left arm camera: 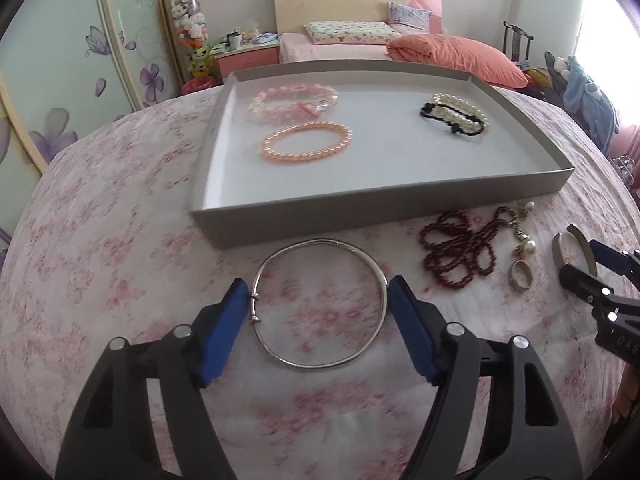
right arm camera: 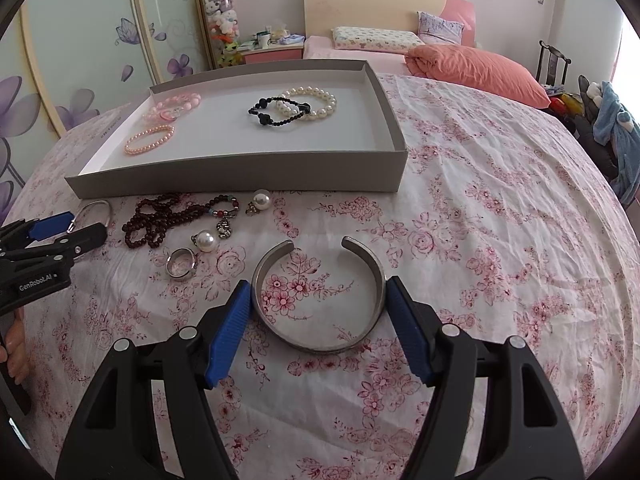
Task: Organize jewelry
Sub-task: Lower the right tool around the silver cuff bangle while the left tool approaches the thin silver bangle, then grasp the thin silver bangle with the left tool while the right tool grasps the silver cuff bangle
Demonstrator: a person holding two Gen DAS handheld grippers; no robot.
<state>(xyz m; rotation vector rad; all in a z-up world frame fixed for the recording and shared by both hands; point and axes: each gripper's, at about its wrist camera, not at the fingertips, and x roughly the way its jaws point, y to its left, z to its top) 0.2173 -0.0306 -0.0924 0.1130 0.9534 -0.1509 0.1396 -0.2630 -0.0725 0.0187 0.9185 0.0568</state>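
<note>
My left gripper point(left arm camera: 318, 296) has its blue pads against both sides of a thin silver bangle point(left arm camera: 320, 242), which lies flat on the floral cloth just in front of the grey tray point(left arm camera: 384, 202). My right gripper point(right arm camera: 318, 298) has its pads against both sides of a wide open silver cuff point(right arm camera: 320, 344) on the cloth. The tray point(right arm camera: 240, 180) holds pink bead bracelets point(left arm camera: 306, 142), and a pearl bracelet point(left arm camera: 460, 110) with a black one. A dark red bead necklace point(right arm camera: 160, 220), pearl earrings point(right arm camera: 206, 240) and a silver ring point(right arm camera: 182, 264) lie loose between the grippers.
The floral cloth point(right arm camera: 480, 240) covers a round table. Behind it are a bed with an orange quilt point(right arm camera: 476, 68), a pink nightstand point(right arm camera: 272, 54), a wardrobe point(right arm camera: 80, 40) at left and a chair with clothes point(right arm camera: 612, 120) at right.
</note>
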